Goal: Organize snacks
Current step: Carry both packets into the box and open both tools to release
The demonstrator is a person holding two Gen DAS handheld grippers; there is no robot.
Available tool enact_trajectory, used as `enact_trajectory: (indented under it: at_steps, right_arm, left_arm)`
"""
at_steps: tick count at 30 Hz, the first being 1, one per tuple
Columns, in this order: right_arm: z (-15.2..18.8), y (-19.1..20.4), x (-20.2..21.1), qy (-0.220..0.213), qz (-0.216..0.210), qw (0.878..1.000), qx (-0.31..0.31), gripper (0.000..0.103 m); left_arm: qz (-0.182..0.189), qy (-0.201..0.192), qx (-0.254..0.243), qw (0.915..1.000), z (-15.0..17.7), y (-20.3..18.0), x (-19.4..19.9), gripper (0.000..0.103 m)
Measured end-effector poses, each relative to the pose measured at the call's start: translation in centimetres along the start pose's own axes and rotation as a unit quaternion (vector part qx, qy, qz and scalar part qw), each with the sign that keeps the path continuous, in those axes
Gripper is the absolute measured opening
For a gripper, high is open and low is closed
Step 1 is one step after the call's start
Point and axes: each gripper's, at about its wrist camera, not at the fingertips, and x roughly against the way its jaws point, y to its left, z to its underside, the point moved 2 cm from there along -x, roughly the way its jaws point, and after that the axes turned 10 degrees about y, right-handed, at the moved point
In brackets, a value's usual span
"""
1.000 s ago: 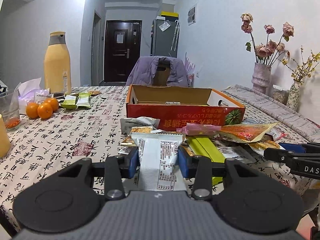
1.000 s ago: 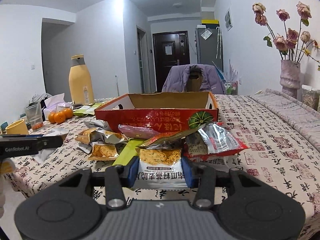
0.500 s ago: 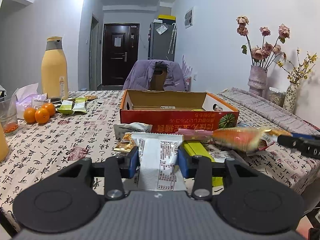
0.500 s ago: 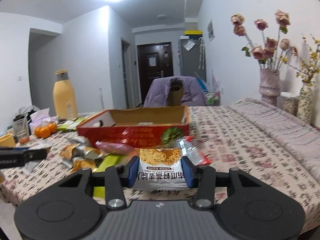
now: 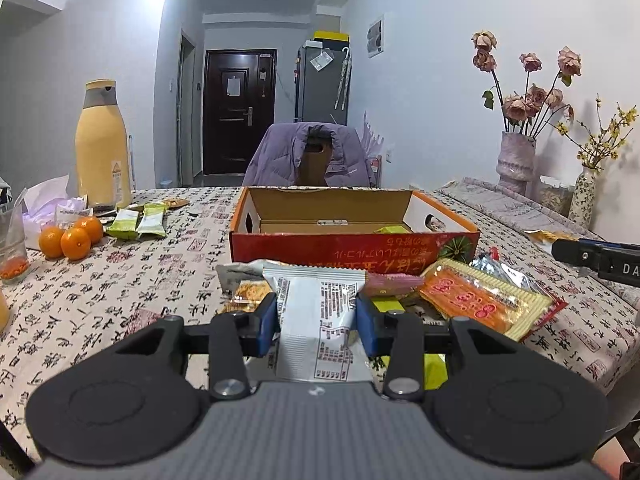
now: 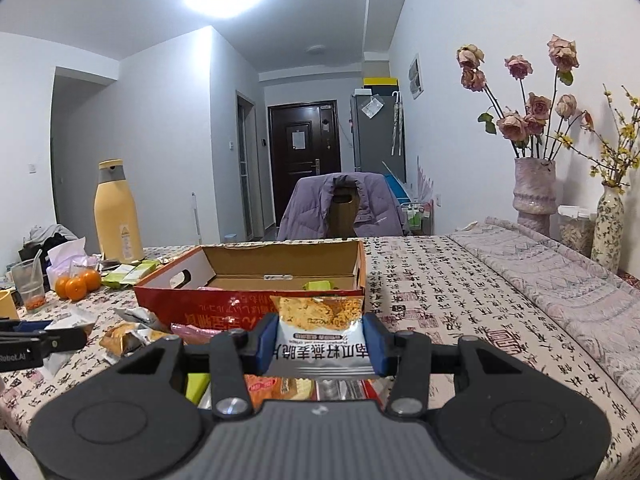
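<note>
1. Two grippers each pinch a snack packet in front of the open red cardboard box (image 5: pixel 352 249), which stands on the patterned tablecloth (image 5: pixel 100 300).
2. Left gripper (image 5: pixel 316 322): its blue pads press both sides of a white snack packet (image 5: pixel 320 320), held upright just in front of the box's near wall.
3. Right gripper (image 6: pixel 320 338): it is closed on an orange-and-white crisp packet (image 6: pixel 320 328), held up before the box's right front corner.
4. A small yellow-green packet (image 5: pixel 394 230) lies inside the box, at its right end.
5. Loose packets lie piled against the box's front wall, among them an orange wafer packet (image 5: pixel 480 304) and a pink one (image 5: pixel 394 280).
6. Left of the box, well apart, lie two green sachets (image 5: pixel 138 222), three oranges (image 5: pixel 72 236) and a tall yellow bottle (image 5: pixel 103 148).
</note>
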Motion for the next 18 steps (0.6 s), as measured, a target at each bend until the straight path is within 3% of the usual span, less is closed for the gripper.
enact_trajectory:
  at_steps: [7,18]
  right_arm:
    - [-1.9,0.2,-2.3,-0.001,-0.004,1.000,0.009,0.045]
    - [-7.0,0.2,-7.0,0.004,-0.020,1.000,0.015,0.045]
  left_arm:
    - [-0.008,-0.010,0.000,0.9999,-1.9,0.0,-1.1,0.041]
    - [-0.020,-0.024,-0.008,0.9995,-7.4,-0.4,-5.0,0.041]
